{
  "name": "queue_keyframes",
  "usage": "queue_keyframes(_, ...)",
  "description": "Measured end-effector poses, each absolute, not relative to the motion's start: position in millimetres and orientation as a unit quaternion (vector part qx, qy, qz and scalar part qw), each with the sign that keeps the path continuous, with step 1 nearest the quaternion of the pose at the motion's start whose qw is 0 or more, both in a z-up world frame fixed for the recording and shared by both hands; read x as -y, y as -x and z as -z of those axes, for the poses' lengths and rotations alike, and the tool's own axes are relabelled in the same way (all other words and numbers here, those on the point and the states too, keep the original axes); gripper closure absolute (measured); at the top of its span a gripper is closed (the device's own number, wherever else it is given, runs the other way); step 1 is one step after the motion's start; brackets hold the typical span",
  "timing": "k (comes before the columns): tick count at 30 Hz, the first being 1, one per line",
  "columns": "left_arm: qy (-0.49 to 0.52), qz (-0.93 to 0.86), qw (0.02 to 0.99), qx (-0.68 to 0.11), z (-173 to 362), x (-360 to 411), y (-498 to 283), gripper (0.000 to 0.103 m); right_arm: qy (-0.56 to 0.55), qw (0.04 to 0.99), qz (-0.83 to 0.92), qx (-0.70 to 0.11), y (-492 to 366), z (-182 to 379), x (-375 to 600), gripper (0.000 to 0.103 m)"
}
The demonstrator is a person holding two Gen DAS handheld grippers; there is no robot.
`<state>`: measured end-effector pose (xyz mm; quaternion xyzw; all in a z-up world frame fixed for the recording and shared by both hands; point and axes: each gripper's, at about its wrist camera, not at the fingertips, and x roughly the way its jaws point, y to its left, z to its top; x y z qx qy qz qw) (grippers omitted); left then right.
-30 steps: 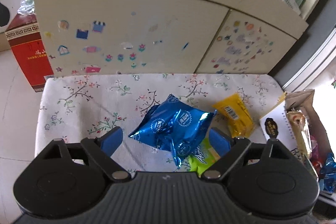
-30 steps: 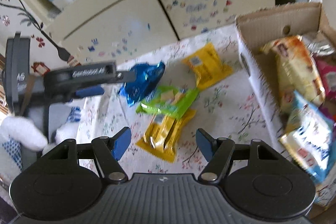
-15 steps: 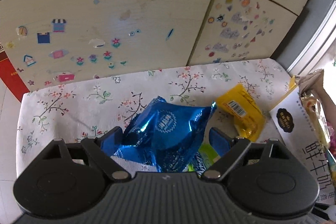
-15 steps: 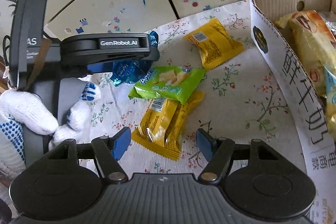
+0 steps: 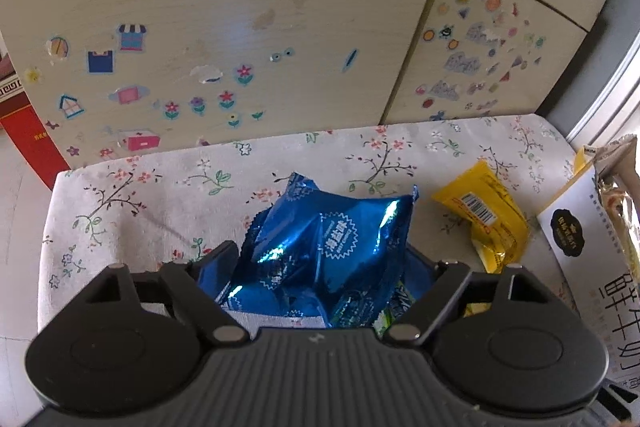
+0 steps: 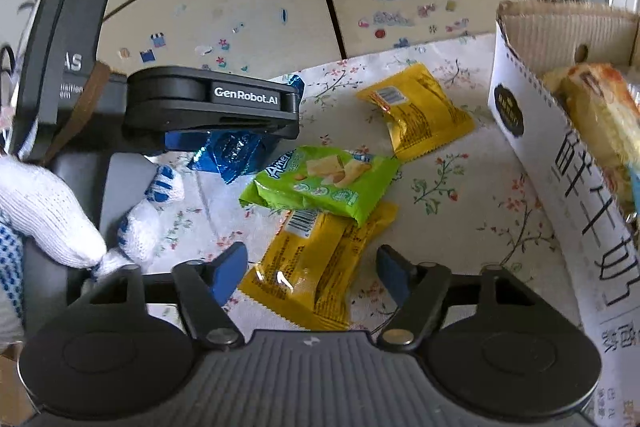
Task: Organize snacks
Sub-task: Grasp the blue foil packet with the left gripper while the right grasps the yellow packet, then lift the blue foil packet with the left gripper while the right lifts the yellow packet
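A shiny blue foil snack bag (image 5: 324,247) lies on the flowered tablecloth between the fingers of my left gripper (image 5: 320,267), which stand wide on either side of it. It also shows in the right wrist view (image 6: 236,151) under the left gripper's body (image 6: 212,107). My right gripper (image 6: 312,267) is open, its fingers either side of a long yellow packet (image 6: 312,267). A green wafer packet (image 6: 320,183) lies on that packet's far end. A small yellow packet (image 6: 416,111) lies further back.
A cardboard box (image 6: 560,155) with several snacks in it stands at the right, its white printed wall facing the packets. A pale cabinet with stickers (image 5: 240,47) rises behind the table. The tablecloth edge (image 5: 52,211) is at the left.
My left gripper has moved forward and down over the blue bag, which now sits deep between its fingers. My right gripper has come lower and closer around the long yellow packet.
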<state>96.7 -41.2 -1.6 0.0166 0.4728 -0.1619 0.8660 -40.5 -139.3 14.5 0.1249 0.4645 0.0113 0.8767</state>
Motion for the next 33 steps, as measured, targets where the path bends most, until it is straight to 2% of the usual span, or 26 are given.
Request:
queue_keyframes(2, -0.023, 0.162, 0.869, -0.467, 1, 42, -94, 0.023, -0.112, 0.88, -0.015, -0.462, 42, -15, 138, 0.043)
queue_keyframes(6, -0.028, 0.159, 0.872, -0.462, -2, 43, -89, 0.028, -0.12, 0.878, -0.025, -0.462, 44, -18, 140, 0.05)
queue_keyframes(7, -0.028, 0.158, 0.873, -0.461, -3, 44, -87, 0.029, -0.121, 0.878, -0.027, -0.463, 45, -19, 141, 0.056)
queue_keyframes(8, -0.03, 0.157, 0.873, -0.46, -4, 43, -85, 0.03, -0.12, 0.875, -0.029, -0.468, 46, -20, 143, 0.07)
queue_keyframes(15, -0.039, 0.14, 0.873, -0.466, -10, 38, -65, 0.032, -0.122, 0.869, -0.04, -0.478, 48, -19, 149, 0.07)
queue_keyframes(20, -0.033, 0.117, 0.87, -0.479, -17, 23, -50, 0.032, -0.13, 0.861, -0.015, -0.491, 54, -23, 156, 0.068)
queue_keyframes(22, -0.027, 0.102, 0.869, -0.483, -21, 14, -45, 0.032, -0.137, 0.856, -0.011, -0.498, 57, -24, 158, 0.062)
queue_keyframes(24, -0.015, 0.088, 0.87, -0.485, -27, 5, -39, 0.032, -0.16, 0.852, -0.015, -0.498, 59, -22, 158, 0.044)
queue_keyframes(27, 0.002, 0.079, 0.874, -0.48, -38, -3, -31, 0.032, -0.177, 0.855, -0.024, -0.487, 58, -20, 156, 0.034)
queue_keyframes(33, -0.001, 0.073, 0.885, -0.46, -56, -8, -13, 0.032, -0.119, 0.872, -0.012, -0.475, 50, -18, 136, 0.032)
